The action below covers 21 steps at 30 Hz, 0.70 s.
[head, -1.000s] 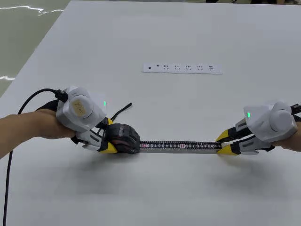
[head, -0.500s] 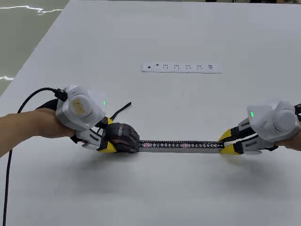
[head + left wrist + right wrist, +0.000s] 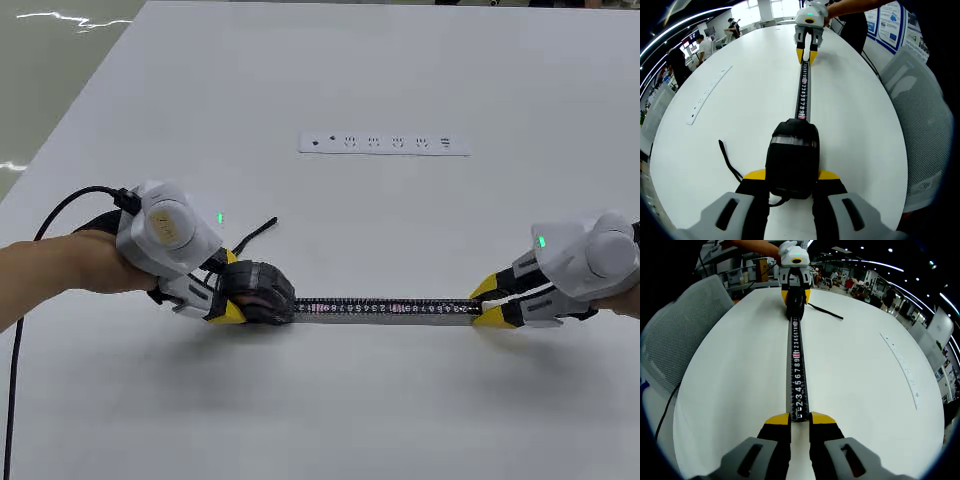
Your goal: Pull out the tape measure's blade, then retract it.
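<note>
The black tape measure case (image 3: pixel 262 294) rests on the white table, held between the yellow-tipped jaws of my left gripper (image 3: pixel 229 288); in the left gripper view the case (image 3: pixel 792 158) sits between the jaws of that gripper (image 3: pixel 790 175). Its numbered blade (image 3: pixel 385 308) runs flat along the table to the right. My right gripper (image 3: pixel 487 301) is shut on the blade's end, and the right gripper view shows the blade (image 3: pixel 797 370) stretching from my right gripper (image 3: pixel 800 418) to the distant case (image 3: pixel 794 297). A black wrist strap (image 3: pixel 255 236) trails behind the case.
A white power strip (image 3: pixel 384 144) lies flat on the table beyond the blade. A black cable (image 3: pixel 55 228) loops from the left gripper off the table's left side. A mesh chair (image 3: pixel 922 130) stands beside the table's edge. People stand in the far background.
My right gripper has moved further right with the blade's end, drawing out more blade. The left gripper and case have stayed in place.
</note>
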### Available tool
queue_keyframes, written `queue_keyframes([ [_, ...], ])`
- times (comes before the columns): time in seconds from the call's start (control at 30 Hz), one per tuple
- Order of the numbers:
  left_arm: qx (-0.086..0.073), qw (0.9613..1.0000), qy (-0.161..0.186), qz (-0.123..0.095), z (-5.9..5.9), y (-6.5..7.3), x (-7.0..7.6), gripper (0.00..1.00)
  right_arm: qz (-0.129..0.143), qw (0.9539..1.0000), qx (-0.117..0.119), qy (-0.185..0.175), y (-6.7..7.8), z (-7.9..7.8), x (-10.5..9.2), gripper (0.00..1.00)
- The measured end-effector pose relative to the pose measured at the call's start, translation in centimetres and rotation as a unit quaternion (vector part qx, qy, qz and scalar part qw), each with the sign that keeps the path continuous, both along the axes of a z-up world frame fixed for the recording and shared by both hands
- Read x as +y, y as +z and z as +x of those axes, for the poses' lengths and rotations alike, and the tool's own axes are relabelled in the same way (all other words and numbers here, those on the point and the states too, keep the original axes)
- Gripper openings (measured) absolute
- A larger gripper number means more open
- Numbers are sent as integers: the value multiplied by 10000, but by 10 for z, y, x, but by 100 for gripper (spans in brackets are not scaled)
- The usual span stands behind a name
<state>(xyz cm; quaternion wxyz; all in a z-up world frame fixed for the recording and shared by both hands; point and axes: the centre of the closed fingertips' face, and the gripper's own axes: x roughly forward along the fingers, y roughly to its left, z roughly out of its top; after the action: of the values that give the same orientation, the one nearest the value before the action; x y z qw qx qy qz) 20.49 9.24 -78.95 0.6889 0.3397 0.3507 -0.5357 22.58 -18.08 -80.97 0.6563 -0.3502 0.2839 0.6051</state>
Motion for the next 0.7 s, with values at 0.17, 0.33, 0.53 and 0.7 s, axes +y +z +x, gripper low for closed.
queue_keyframes([
  [0.17,0,10000,-1,3,0,0,0,27,-23,10000,3,-12,-1,0,-4,12],
  [0.33,2,10000,-5,4,0,-1,0,28,-45,10000,4,-16,-1,-1,-5,12],
  [0.53,12,10000,-4,36,0,0,-1,28,-120,9999,13,-1,-2,-1,-5,13],
  [0.7,14,10000,-22,17,0,-1,-2,28,-178,9998,31,27,-1,-2,-4,13],
])
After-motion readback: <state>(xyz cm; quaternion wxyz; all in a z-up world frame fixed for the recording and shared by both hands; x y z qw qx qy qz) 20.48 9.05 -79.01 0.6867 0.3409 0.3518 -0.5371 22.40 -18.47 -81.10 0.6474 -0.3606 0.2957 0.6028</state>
